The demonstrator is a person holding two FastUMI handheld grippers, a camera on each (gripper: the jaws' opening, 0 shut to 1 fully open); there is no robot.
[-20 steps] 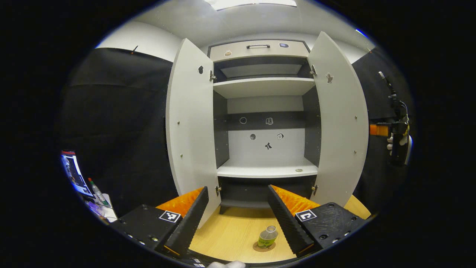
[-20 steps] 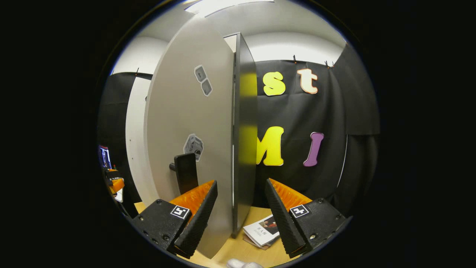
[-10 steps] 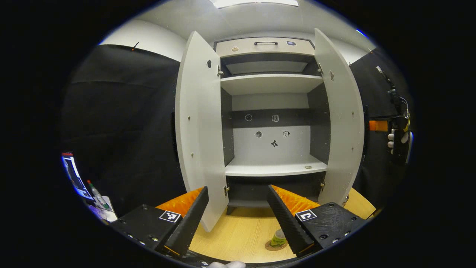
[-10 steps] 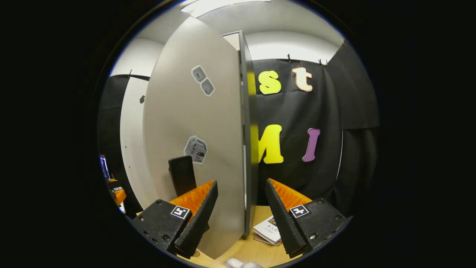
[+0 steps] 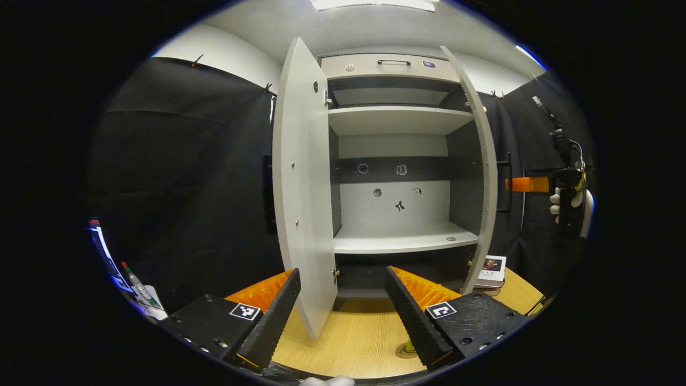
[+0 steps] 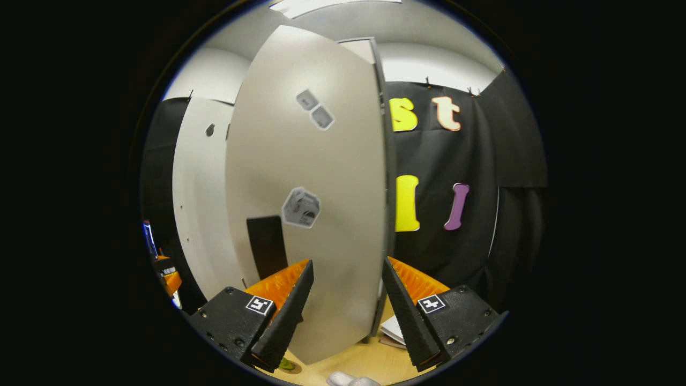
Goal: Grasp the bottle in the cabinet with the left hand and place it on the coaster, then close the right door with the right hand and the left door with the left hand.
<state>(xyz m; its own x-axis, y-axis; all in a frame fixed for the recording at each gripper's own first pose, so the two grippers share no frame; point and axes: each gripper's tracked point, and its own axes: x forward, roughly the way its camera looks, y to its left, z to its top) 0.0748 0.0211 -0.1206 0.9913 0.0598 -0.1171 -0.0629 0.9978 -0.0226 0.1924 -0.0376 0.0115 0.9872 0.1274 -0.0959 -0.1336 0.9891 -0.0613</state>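
The grey cabinet point(image 5: 396, 120) stands with both doors ajar. Its left door point(image 5: 303, 203) hangs open just ahead of my left gripper point(image 5: 343, 316), which is open and holds nothing. The right door point(image 5: 485, 177) shows nearly edge-on. The small green-labelled bottle point(image 5: 408, 346) stands on the round coaster point(image 5: 401, 352), mostly hidden behind my right-hand finger. My right gripper point(image 6: 345, 316) is open, close up against the right door's outer face point(image 6: 316, 203) beside the black handle point(image 6: 266, 246). It also shows behind that door as the right gripper point(image 5: 528, 184), held by a gloved hand point(image 5: 568, 199).
A book point(image 5: 492, 266) lies on the wooden table point(image 5: 353, 343) at the cabinet's right foot, and the book point(image 6: 394, 329) peeks past the door's lower edge. A screen and a marker pen point(image 5: 136, 279) sit at far left. Black cloth walls surround the booth.
The right door has swung inward, from showing its inner face to nearly edge-on, with the right gripper following behind it. The left gripper's view has shifted left, so the bottle slid behind its finger.
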